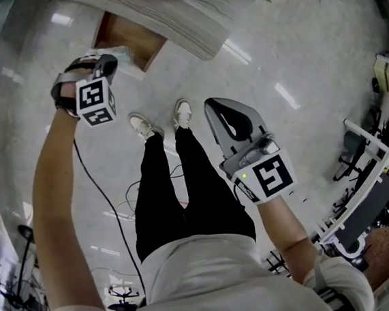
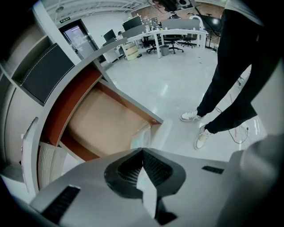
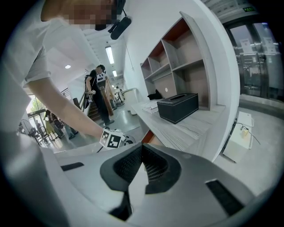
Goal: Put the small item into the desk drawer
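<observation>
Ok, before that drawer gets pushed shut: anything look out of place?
One thing: a pale, see-through packet sits in the front corner of the open drawer, seemingly propped against the front wall rather than lying flat. The left gripper and right gripper have their jaws together, empty. Nothing else stands out.

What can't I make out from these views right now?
1. The clear item at the left hand-held gripper's tips: too see-through and blurred to identify, left gripper view.
2. The drawer's back: hidden under the desktop, head and left gripper views.
3. The drawer, right gripper view: nearly all behind the right hand-held gripper.
</observation>
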Tool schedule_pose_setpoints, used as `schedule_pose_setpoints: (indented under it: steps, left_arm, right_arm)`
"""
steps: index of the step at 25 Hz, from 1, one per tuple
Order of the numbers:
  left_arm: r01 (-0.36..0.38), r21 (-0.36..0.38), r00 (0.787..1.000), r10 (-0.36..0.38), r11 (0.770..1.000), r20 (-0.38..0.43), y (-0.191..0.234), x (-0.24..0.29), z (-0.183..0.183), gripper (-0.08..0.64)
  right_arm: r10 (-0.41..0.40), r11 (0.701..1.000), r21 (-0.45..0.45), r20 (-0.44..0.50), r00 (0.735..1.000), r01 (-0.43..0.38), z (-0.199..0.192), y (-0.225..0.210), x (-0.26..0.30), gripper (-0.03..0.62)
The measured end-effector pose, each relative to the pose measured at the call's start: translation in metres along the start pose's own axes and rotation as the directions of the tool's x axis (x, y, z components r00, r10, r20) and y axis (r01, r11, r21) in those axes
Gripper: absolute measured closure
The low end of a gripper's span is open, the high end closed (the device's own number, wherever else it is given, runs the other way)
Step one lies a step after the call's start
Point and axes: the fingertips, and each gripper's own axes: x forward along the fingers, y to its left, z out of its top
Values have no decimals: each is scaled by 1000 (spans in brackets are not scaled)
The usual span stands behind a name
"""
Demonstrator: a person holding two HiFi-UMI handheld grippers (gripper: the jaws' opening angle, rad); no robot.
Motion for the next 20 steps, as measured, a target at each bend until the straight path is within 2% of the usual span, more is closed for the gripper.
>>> schedule_pose_setpoints:
  steps: [6, 20]
  left_arm:
    - [9, 14, 1000, -9, 1000, -11, 5, 5, -2, 541]
    - [26, -60, 1000, -27, 998, -13, 9, 14, 3, 541]
  right_arm:
    - [-6, 1000, 8, -6, 1000, 6, -3, -5, -1, 569]
    - [-10, 1000, 18, -9, 1000, 10, -4, -10, 1, 569]
